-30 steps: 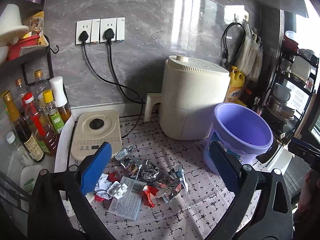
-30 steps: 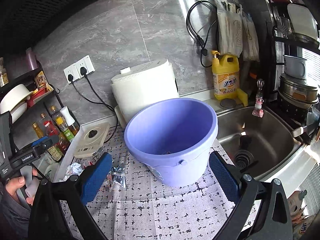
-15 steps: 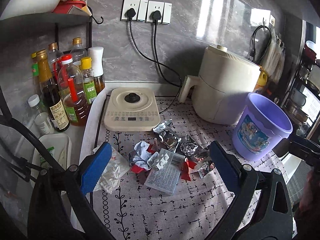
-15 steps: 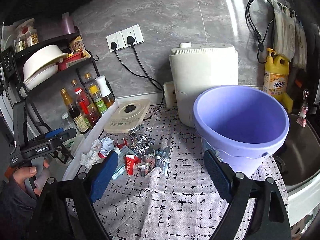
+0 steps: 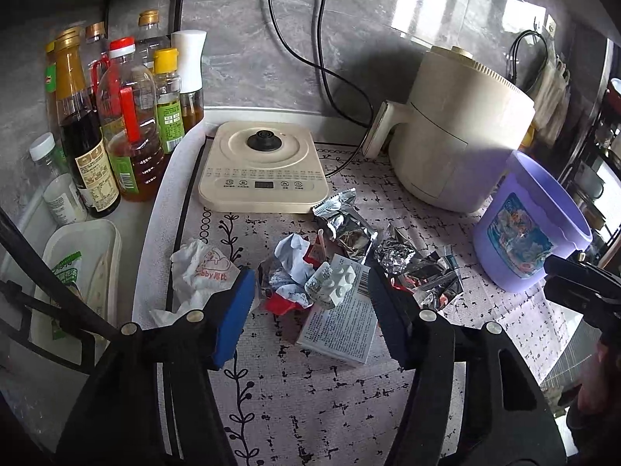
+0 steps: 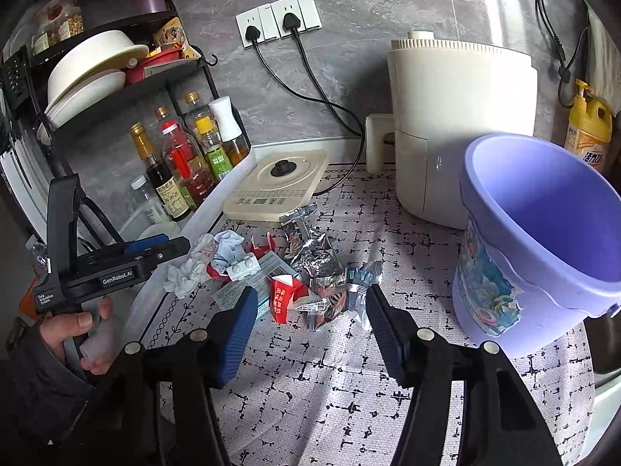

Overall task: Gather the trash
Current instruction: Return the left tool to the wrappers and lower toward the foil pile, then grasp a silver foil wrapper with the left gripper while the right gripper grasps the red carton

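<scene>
A kitchen counter runs under a grey marble-look wall, covered by a pale patterned mat (image 5: 310,407). At far left stands a black wire rack (image 6: 116,27) with bowls on its shelf, and below it a cluster of sauce and oil bottles (image 5: 116,124). Next along sits a cream induction cooker (image 5: 264,171), its cord rising to the wall sockets (image 6: 279,19). In front of it lies the trash pile (image 5: 341,268): a crumpled tissue, red scraps, a white pill blister on a printed leaflet, and crinkled foil wrappers. Further right stand a cream air fryer (image 5: 458,132) and, nearest the edge, a purple bucket (image 6: 543,240) with a picture label.

The left gripper (image 5: 310,299) hangs over the leaflet and blister, its jaws having just been closing yet still apart, clamped on nothing. The right gripper (image 6: 310,310) likewise has been closing, jaws apart, above the red packet and foil.

Only the right wrist view shows the rack's bowls, a yellow detergent bottle (image 6: 586,132), and a hand (image 6: 73,330) holding the left tool. Only the left wrist view shows a white tray (image 5: 77,279) beside the bottles.
</scene>
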A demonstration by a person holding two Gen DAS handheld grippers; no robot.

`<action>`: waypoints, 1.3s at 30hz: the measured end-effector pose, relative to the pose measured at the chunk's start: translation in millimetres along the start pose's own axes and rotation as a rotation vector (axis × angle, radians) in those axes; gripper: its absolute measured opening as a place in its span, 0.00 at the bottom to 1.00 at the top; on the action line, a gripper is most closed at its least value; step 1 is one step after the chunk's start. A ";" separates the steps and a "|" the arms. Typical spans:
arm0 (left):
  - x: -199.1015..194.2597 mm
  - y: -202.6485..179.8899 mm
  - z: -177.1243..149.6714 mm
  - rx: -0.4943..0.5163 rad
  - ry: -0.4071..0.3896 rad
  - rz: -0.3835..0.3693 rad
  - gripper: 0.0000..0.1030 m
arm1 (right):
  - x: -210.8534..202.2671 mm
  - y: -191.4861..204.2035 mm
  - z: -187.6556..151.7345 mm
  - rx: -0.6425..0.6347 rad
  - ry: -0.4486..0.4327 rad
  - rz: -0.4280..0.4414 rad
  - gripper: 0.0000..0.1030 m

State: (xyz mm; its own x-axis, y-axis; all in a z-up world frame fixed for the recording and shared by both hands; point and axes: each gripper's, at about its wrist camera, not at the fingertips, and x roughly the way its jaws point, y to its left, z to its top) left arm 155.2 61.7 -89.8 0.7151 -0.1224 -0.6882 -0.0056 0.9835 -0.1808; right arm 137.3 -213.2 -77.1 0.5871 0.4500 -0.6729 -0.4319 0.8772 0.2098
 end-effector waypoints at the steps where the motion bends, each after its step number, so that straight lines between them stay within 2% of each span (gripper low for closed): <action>1: 5.0 2.4 1.0 -0.007 0.007 -0.002 0.58 | 4.6 1.2 0.2 0.000 0.010 0.006 0.49; 8: 41.6 14.8 8.5 -0.025 0.051 -0.018 0.56 | 34.9 15.5 3.3 -0.008 0.073 0.034 0.40; 13: 73.5 23.5 11.3 -0.053 0.091 -0.019 0.55 | 54.7 26.1 3.9 -0.016 0.113 0.040 0.40; 14: 80.1 24.4 11.8 -0.058 0.104 -0.030 0.49 | 59.8 28.0 3.1 -0.018 0.124 0.040 0.40; 16: 88.2 26.1 13.2 -0.067 0.117 -0.039 0.30 | 71.4 31.8 1.1 -0.016 0.148 0.035 0.40; 17: 89.8 27.6 14.0 -0.076 0.119 -0.049 0.17 | 77.3 32.9 0.3 -0.013 0.158 0.038 0.40; 20: 86.0 28.6 16.8 -0.079 0.098 -0.050 0.12 | 93.5 35.6 -1.5 -0.007 0.184 0.042 0.40; 26: 62.2 39.4 24.0 -0.102 0.033 -0.033 0.11 | 117.8 40.3 -2.7 -0.009 0.208 0.041 0.40; 33: 32.2 47.0 31.6 -0.114 -0.029 -0.064 0.11 | 139.8 41.7 -7.1 0.008 0.228 0.027 0.39; 34: 29.4 46.0 32.2 -0.111 -0.034 -0.063 0.11 | 142.7 41.1 -8.6 0.009 0.234 0.027 0.35; 37: 22.6 43.6 30.8 -0.103 -0.035 -0.056 0.11 | 151.1 37.5 -13.8 0.016 0.265 0.040 0.11; 39: 19.7 40.9 28.6 -0.096 -0.034 -0.048 0.11 | 149.8 36.7 -15.4 0.013 0.261 0.059 0.09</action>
State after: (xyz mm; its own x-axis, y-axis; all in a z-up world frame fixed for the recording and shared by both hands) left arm 189.1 103.4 -90.6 0.7395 -0.1634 -0.6531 -0.0364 0.9590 -0.2811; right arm 198.9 -116.1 -181.2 0.3638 0.4436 -0.8190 -0.4500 0.8536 0.2624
